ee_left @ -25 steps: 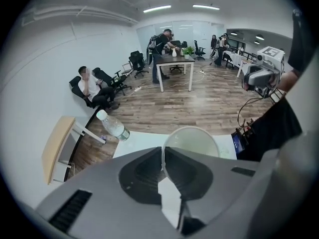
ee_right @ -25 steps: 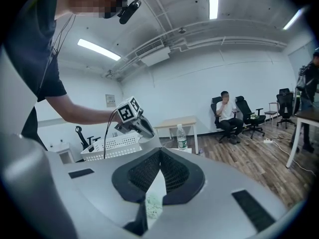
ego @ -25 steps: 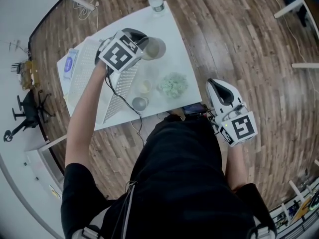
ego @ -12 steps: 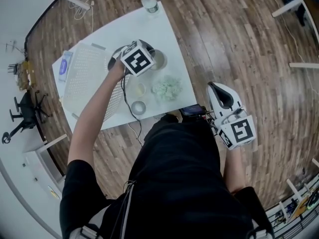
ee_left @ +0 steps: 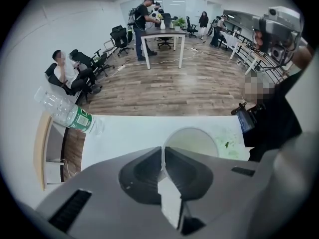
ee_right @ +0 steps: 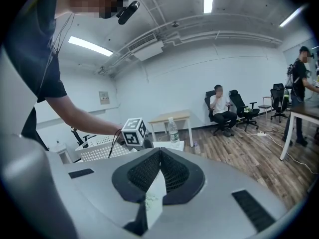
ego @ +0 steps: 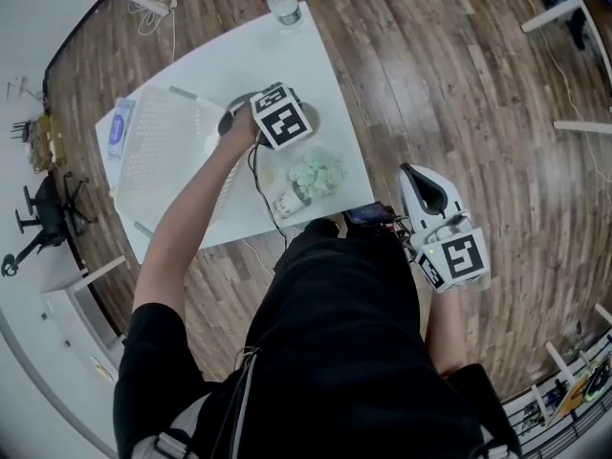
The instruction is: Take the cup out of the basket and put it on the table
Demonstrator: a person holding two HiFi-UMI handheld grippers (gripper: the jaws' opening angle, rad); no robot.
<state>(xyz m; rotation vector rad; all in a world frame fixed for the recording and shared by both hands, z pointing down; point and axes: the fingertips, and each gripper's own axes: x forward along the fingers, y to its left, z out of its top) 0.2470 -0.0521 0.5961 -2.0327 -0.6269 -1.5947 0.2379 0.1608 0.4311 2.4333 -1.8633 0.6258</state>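
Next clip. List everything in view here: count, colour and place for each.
table: one, white, on a wood floor
basket: one, white mesh, table's left side
cup: one, pale, over the table right of the basket
bottle: one, clear with green label, table's far edge
crumpled heap: one, light green, table's near right
phone-like device: one, dark, table's near edge
seated person: one, on an office chair across the room; others stand farther off
left tool: one, grey, shut on the cup's rim
right tool: one, grey, shut and empty, off the table's right side
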